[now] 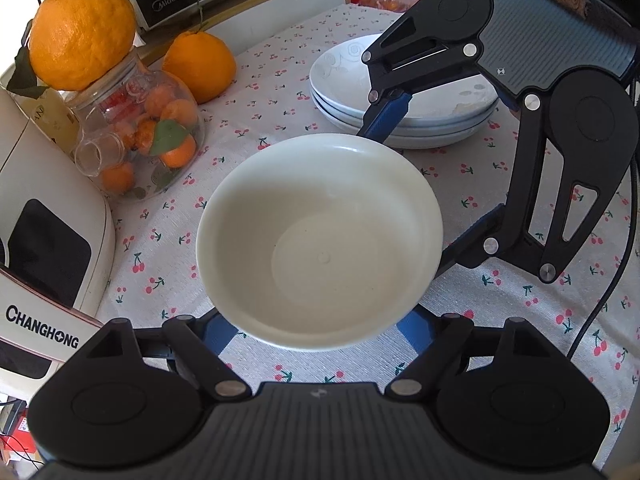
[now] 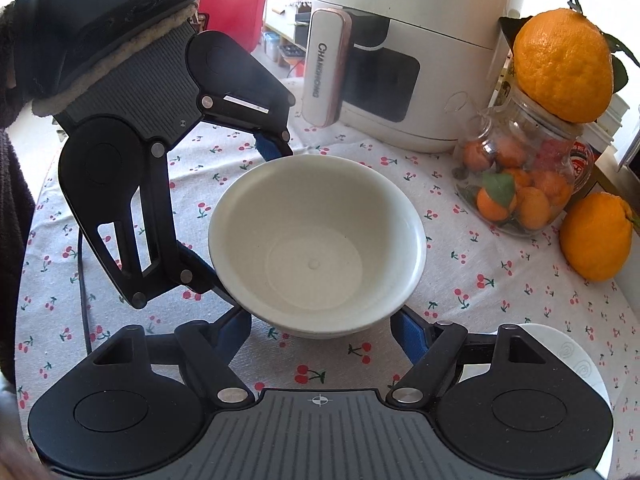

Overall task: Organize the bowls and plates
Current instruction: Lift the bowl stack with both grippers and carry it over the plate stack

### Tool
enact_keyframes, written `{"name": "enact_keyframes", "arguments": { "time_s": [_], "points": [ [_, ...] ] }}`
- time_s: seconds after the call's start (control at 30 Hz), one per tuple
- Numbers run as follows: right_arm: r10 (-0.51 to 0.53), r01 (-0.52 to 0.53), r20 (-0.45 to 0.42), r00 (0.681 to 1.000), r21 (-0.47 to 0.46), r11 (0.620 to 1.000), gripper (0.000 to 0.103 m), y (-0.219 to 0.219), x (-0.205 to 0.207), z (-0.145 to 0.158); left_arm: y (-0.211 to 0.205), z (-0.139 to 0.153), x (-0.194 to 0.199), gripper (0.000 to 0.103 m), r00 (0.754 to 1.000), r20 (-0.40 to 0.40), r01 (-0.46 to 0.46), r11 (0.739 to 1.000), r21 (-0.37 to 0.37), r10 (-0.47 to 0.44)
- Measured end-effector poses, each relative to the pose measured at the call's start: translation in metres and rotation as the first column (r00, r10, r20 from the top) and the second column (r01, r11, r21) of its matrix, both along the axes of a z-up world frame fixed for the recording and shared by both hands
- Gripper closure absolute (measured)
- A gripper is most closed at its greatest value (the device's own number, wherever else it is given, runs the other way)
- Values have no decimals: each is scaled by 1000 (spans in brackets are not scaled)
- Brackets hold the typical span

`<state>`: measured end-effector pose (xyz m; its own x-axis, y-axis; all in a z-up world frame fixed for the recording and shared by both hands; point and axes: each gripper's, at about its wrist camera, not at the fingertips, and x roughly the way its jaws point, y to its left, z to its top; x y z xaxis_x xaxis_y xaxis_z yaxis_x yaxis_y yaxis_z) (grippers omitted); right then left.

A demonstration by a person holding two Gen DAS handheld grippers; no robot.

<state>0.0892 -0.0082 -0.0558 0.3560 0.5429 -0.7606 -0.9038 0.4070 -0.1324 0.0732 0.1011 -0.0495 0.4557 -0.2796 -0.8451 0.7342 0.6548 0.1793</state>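
A plain white bowl [image 1: 320, 240] sits in the middle of the cherry-print tablecloth; it also shows in the right wrist view [image 2: 318, 252]. My left gripper [image 1: 320, 330] has its blue fingers spread wide around the bowl's near side. My right gripper [image 2: 320, 330] also spreads its blue fingers around the bowl from the opposite side. Both hold the bowl between their fingers; whether it is lifted off the cloth I cannot tell. A stack of white patterned plates [image 1: 400, 96] stands behind the bowl in the left wrist view; its edge shows in the right wrist view [image 2: 568, 356].
A white air fryer [image 2: 400, 52] stands at the table's edge. A glass jar of small oranges [image 1: 140, 136] carries a large orange [image 1: 82, 34] on top, with another large orange [image 1: 199, 66] beside it. A black cable [image 1: 612, 280] runs over the cloth.
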Motion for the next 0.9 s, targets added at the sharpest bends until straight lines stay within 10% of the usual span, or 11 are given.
{"name": "enact_keyframes", "arguments": {
  "time_s": [0.9],
  "points": [
    [-120, 116, 73, 990, 56, 992, 24, -89, 4, 47, -84, 40, 21, 21, 986, 97, 135, 991, -13, -133]
  ]
}}
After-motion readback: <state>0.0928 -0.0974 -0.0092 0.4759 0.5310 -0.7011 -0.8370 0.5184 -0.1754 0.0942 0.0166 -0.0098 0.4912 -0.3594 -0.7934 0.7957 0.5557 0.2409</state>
